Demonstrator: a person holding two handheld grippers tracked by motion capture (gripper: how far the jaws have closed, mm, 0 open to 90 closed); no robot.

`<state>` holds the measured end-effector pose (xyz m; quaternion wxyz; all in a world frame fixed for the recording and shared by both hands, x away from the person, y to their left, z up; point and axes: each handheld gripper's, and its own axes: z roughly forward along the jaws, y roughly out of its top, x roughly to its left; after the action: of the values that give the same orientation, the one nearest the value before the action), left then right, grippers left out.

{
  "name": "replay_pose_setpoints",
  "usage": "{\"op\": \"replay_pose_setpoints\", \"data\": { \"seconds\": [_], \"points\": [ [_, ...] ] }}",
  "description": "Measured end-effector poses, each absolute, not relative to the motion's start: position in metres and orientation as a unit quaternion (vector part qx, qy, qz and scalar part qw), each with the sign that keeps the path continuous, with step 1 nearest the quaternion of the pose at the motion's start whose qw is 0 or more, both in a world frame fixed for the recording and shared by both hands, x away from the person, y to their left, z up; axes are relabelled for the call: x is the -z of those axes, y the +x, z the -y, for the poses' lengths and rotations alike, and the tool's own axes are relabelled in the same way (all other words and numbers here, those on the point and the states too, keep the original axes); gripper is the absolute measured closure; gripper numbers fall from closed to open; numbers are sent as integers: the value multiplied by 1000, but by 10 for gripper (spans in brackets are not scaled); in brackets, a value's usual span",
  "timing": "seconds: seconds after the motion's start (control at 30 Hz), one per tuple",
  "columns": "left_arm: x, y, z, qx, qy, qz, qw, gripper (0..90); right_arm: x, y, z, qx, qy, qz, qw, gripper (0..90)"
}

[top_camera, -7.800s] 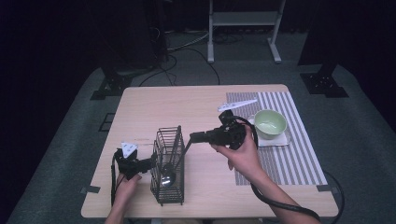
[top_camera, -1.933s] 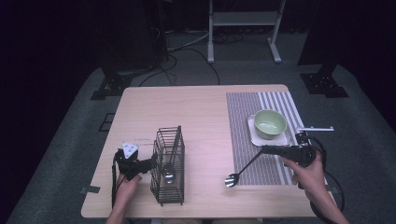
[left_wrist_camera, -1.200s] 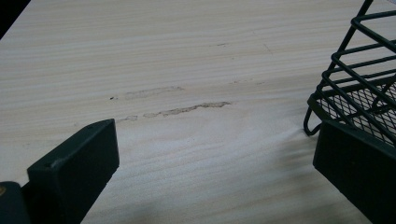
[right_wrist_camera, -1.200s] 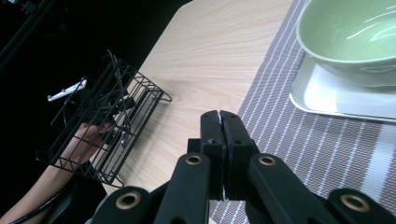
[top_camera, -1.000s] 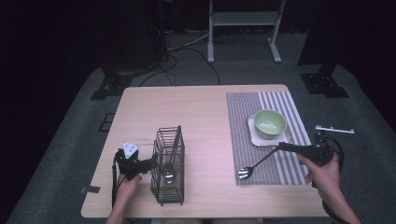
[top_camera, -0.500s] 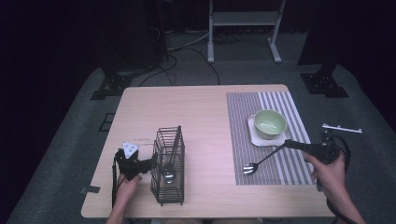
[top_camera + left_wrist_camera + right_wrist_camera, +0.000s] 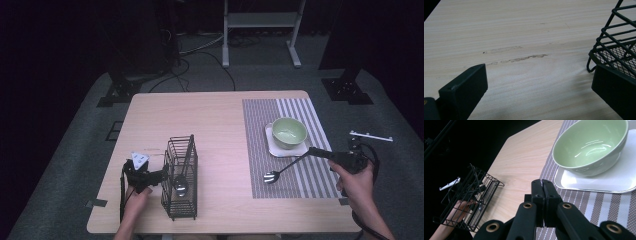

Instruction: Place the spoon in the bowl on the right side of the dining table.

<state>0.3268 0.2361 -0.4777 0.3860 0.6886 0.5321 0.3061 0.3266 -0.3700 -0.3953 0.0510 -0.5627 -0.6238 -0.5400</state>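
A black wire basket (image 7: 180, 186) stands at the table's front left with a spoon (image 7: 180, 187) upright inside it. My left gripper (image 7: 159, 175) rests on the table beside the basket's left side. Its jaws are open over bare wood (image 7: 539, 72), the right one next to the basket's foot (image 7: 614, 45). My right gripper (image 7: 314, 152) is shut on the handle of a metal utensil (image 7: 272, 176), whose head lies low over the striped placemat (image 7: 300, 175). In the right gripper view the shut jaws (image 7: 542, 181) hide the utensil.
A green bowl (image 7: 289, 132) (image 7: 589, 147) sits on a white square plate (image 7: 599, 182) on the placemat, just beyond the utensil. The far basket (image 7: 471, 195) and the other hand (image 7: 461, 207) appear at the left. The table edge (image 7: 345, 200) is close to my right hand.
My right gripper has carried the utensil from beside the basket rightward across the table to the placemat, drifting slightly farther right in the last second. The left gripper has stayed put.
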Motion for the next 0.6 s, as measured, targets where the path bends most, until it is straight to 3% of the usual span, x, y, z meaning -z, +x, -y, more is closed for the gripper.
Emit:
{"op": "replay_pose_setpoints", "data": {
  "seconds": [0.6],
  "points": [
    [478, 327, -236, -306, 690, -531, 385, 0, 391, 331, 380, 541, -576, 612, 37, 886]
  ]
}}
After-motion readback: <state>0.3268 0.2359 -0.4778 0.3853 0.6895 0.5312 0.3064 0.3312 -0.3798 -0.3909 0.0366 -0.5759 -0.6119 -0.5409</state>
